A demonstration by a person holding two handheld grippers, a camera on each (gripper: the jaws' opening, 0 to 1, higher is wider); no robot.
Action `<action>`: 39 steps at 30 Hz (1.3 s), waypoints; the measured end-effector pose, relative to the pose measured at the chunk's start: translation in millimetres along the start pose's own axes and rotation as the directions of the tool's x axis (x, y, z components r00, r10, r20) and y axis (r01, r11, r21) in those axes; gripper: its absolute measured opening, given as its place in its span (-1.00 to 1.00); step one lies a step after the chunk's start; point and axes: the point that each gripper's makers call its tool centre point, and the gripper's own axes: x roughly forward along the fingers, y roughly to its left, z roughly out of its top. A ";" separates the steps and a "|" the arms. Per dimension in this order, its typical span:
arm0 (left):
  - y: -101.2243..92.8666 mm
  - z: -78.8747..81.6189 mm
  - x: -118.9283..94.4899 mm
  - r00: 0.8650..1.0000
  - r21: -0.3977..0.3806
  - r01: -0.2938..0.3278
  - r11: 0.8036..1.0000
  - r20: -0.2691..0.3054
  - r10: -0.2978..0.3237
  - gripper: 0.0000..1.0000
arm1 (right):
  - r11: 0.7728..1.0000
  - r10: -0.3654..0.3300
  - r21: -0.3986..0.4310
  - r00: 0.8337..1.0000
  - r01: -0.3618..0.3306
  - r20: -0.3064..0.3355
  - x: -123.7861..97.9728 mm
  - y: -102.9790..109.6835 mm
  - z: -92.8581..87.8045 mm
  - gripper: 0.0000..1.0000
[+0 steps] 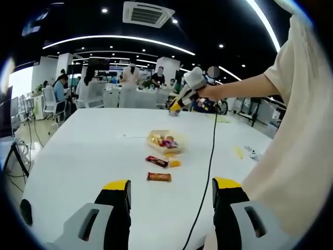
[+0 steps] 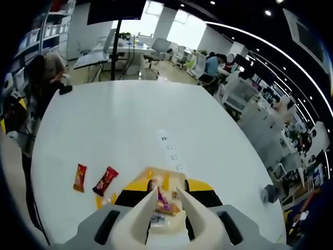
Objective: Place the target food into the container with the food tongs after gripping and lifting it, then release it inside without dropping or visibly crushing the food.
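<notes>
A clear container with yellow and red wrapped foods stands mid-table. My left gripper is open and empty, low at the near side. A hand holds my right gripper high beyond the container. In the right gripper view my right gripper is shut on white food tongs, looking down on the container. A pink-wrapped piece sits between the tong arms. I cannot tell if it is gripped or lying in the container.
A red snack bar, an orange-brown bar and a small yellow piece lie on the white table. A black cable hangs from the right gripper. A person's beige shirt is at right.
</notes>
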 end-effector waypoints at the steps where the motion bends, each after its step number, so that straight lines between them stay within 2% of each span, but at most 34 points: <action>1: -0.3 0.3 0.0 1.000 0.000 0.001 1.000 0.000 -0.001 0.25 | 1.000 0.002 -0.001 1.000 -0.002 0.000 0.9 1.1 -1.1 -0.51; 6: -1.4 0.9 0.6 1.000 0.005 0.005 1.000 0.002 -0.005 0.25 | 1.000 0.013 0.002 1.000 -0.013 0.018 -2.5 14.9 -0.4 -0.51; 12: -3.9 0.5 1.1 1.000 0.009 0.011 1.000 -0.001 -0.011 0.25 | 0.999 0.041 -0.001 0.997 -0.041 0.068 -9.3 33.2 7.8 -0.50; 17: -5.9 0.8 1.8 1.000 0.011 0.017 1.000 0.001 -0.017 0.25 | 0.994 0.080 0.063 0.984 -0.091 0.159 -15.8 48.4 22.1 -0.49; 21: -6.9 0.4 2.3 1.000 0.012 0.020 1.000 0.001 -0.020 0.25 | 0.980 0.127 0.117 0.963 -0.158 0.239 -24.5 66.6 37.3 -0.48; 25: -8.7 -0.9 2.2 1.000 0.012 0.023 1.000 0.001 -0.023 0.25 | 0.968 0.151 0.155 0.949 -0.199 0.275 -26.9 80.4 41.6 -0.48; 30: -8.3 -3.8 -1.9 1.000 0.007 0.018 1.000 0.000 -0.018 0.25 | 0.955 0.177 0.182 0.944 -0.233 0.278 -21.9 100.0 33.6 -0.47; 35: -5.9 -7.7 -6.2 1.000 0.002 0.010 1.000 -0.005 -0.010 0.24 | 0.918 0.219 0.250 0.918 -0.309 0.331 -22.3 121.0 32.4 -0.47; 39: -5.5 -9.6 -7.5 1.000 -0.003 0.006 1.000 -0.006 -0.006 0.24 | 0.906 0.218 0.281 0.917 -0.318 0.334 -18.3 131.6 25.3 -0.46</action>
